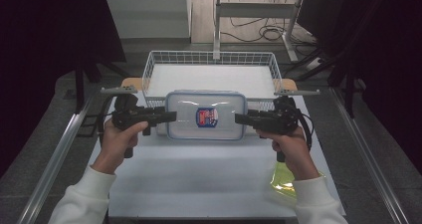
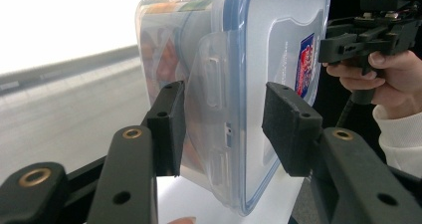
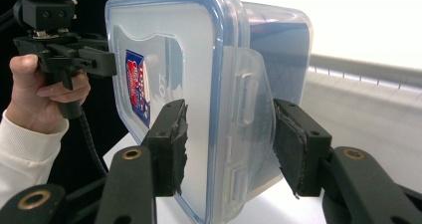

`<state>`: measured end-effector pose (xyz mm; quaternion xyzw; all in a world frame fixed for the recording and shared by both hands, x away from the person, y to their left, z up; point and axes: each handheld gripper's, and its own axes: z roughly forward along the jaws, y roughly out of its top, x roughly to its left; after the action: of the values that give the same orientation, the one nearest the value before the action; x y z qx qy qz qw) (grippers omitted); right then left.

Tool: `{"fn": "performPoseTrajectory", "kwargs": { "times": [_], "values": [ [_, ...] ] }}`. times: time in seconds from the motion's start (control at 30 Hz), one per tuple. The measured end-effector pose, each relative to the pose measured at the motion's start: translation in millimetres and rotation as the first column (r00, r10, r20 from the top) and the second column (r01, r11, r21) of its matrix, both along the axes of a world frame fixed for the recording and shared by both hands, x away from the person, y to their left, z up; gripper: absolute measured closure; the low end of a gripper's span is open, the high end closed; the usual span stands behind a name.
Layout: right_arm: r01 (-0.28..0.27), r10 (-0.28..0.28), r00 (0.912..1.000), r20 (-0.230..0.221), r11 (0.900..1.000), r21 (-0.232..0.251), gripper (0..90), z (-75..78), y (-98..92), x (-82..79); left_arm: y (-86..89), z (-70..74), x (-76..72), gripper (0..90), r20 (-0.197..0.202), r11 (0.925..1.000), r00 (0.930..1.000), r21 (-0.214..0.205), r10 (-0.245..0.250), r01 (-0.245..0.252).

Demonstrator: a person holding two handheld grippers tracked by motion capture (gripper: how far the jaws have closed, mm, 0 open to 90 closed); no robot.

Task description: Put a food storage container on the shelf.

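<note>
A clear plastic container (image 1: 206, 115) with a blue-rimmed lid and a red-and-blue label hangs above the white table (image 1: 199, 184), just in front of the wire basket. My left gripper (image 1: 171, 117) clamps its left end and my right gripper (image 1: 239, 118) its right end. In the left gripper view the pads of the left gripper (image 2: 224, 129) press on the container (image 2: 268, 50) across its side latch, one on the body and one on the lid. The right gripper (image 3: 229, 139) grips the container (image 3: 164, 40) the same way at the other latch. Coloured contents show dimly through the wall.
A white wire basket (image 1: 211, 58) stands at the back of the table, right behind the container. A yellow-green translucent item (image 1: 283, 181) lies by the right forearm near the front right. Metal rails run along both table sides.
</note>
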<state>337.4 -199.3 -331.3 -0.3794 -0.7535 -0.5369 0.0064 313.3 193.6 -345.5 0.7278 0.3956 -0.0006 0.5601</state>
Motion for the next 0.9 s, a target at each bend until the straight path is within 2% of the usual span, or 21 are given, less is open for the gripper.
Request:
{"fn": "performPoseTrajectory", "kwargs": {
  "times": [0.1,0.33,0.43,0.7,0.9],
  "values": [
    [-0.005,0.005,0.9999,0.012,1.0000,-0.007,49.6,10.1,1.0,5.4,0.3,7.8,4.3,52.6,0.011,1.0000,0.9999,-0.002,0.006,-0.006],
    [-0.007,0.007,0.9998,0.019,0.9999,-0.014,49.6,22.8,1.4,12.7,0.6,17.1,11.7,52.6,0.017,0.9999,0.9998,-0.010,0.006,-0.006],
    [-0.004,0.005,0.9994,0.035,0.9999,-0.013,49.6,30.0,1.1,17.4,0.5,21.8,15.8,52.6,0.021,0.9999,0.9998,-0.014,0.006,-0.005],
    [-0.011,0.011,0.9991,0.040,0.9999,-0.003,49.5,37.7,-1.7,33.1,-2.6,35.6,30.7,52.6,0.027,0.9999,0.9995,0.003,0.014,-0.014],
    [-0.004,0.004,0.9995,0.032,1.0000,0.001,49.5,42.0,-2.7,48.7,-3.5,37.9,48.6,52.6,0.016,0.9999,0.9998,-0.006,0.010,-0.010]
  ]
}}
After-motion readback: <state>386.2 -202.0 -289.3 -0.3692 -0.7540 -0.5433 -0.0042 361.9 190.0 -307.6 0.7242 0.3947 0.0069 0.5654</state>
